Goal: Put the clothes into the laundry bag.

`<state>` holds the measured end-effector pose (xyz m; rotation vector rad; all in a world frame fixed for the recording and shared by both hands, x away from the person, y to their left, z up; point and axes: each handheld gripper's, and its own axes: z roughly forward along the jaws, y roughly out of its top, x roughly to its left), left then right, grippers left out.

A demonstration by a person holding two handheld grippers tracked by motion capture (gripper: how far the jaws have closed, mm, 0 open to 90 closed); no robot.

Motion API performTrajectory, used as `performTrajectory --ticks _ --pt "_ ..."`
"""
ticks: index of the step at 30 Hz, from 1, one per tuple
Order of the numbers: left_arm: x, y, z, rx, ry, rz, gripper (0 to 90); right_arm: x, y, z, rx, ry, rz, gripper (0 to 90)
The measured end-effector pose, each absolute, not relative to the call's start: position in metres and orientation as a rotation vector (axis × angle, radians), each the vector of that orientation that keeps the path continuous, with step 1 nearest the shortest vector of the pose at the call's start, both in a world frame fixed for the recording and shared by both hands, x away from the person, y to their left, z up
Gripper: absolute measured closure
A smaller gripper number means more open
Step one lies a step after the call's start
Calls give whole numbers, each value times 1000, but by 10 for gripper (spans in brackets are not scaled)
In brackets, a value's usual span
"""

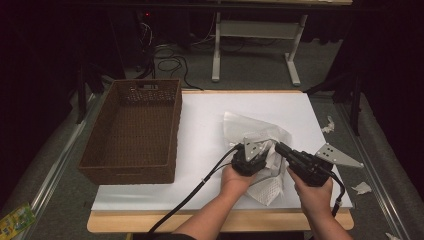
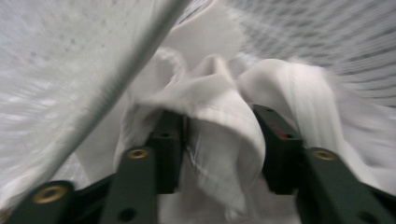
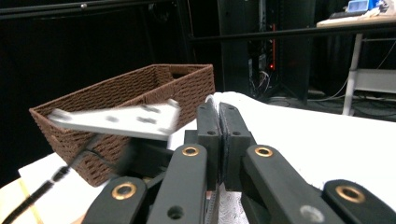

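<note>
The work in hand looks like stuffing a white cloth into a mesh bag. Nearest the person, the right gripper (image 1: 281, 148) is clenched on a thin edge of the mesh bag (image 1: 267, 189): in the right gripper view its two pads meet flat with a sliver of white netting (image 3: 212, 205) caught low between them, apparently holding the bag's mouth.

Just to its left, the left gripper (image 1: 260, 150) points into the bag. In the left gripper view its jaws stand partly apart with a fold of the white cloth (image 2: 219, 135) lying between them; the near pad (image 2: 168, 144) touches the fabric, but the far one stands off it, so I read this gripper as released, not gripping. The bag's netting (image 2: 51, 88) arches over and around the cloth, with a hemmed edge running diagonally above the jaws. So the cloth sits inside the bag, directly ahead of the left gripper.

Beyond both grippers the rest of the bag spreads crumpled on the white tabletop (image 1: 210, 125). Farther off, to the left of the left gripper, a brown wicker basket (image 1: 132, 130) stands with nothing in it.

Next, I judge, the left gripper should back out without dragging the cloth along, while the right keeps its pinch; a snagged fold could pull the cloth out again.
</note>
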<state>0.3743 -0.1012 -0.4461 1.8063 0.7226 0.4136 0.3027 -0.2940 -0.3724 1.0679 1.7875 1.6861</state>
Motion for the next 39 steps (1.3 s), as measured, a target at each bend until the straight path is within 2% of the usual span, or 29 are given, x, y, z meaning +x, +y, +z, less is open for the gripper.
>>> performTrajectory --ticks 3,6,9,13,16,18,19,20,21,25,26,33,35,39 --pt "363 -84 -440 1807 701 401 447 304 -290 -375 1066 1808 1674 894" --pt "355 -64 -438 1805 718 404 419 304 -289 -375 1073 1811 1665 893" --pt "358 -36 -442 1806 771 502 417 303 -288 -376 1075 1814 1669 893" --pt "370 -24 -446 1796 853 511 406 303 -288 -377 1072 1819 1661 893" --pt "380 -30 -446 1816 860 518 372 303 -287 -378 1075 1821 1656 893" --pt "387 -38 -447 1858 859 527 449 303 -287 -378 1074 1825 1660 893" --pt "392 -42 -449 1900 862 530 449 303 -287 -379 1074 1826 1660 893" --pt "394 -44 -451 1917 870 535 514 303 -287 -379 1077 1828 1655 893" --pt "394 -43 -453 1936 887 530 658 303 -289 -380 1083 1830 1654 892" --pt "386 -34 -450 1940 883 541 747 304 -292 -382 1092 1829 1651 892" --pt "382 -29 -447 1937 874 546 820 305 -293 -383 1101 1830 1653 892" --pt "336 18 -423 1928 832 488 824 301 -289 -387 1095 1868 1640 889" --pt "318 32 -424 1900 818 467 824 297 -287 -388 1093 1887 1636 888" --pt "309 40 -433 1875 814 481 824 287 -281 -393 1087 1933 1621 877"
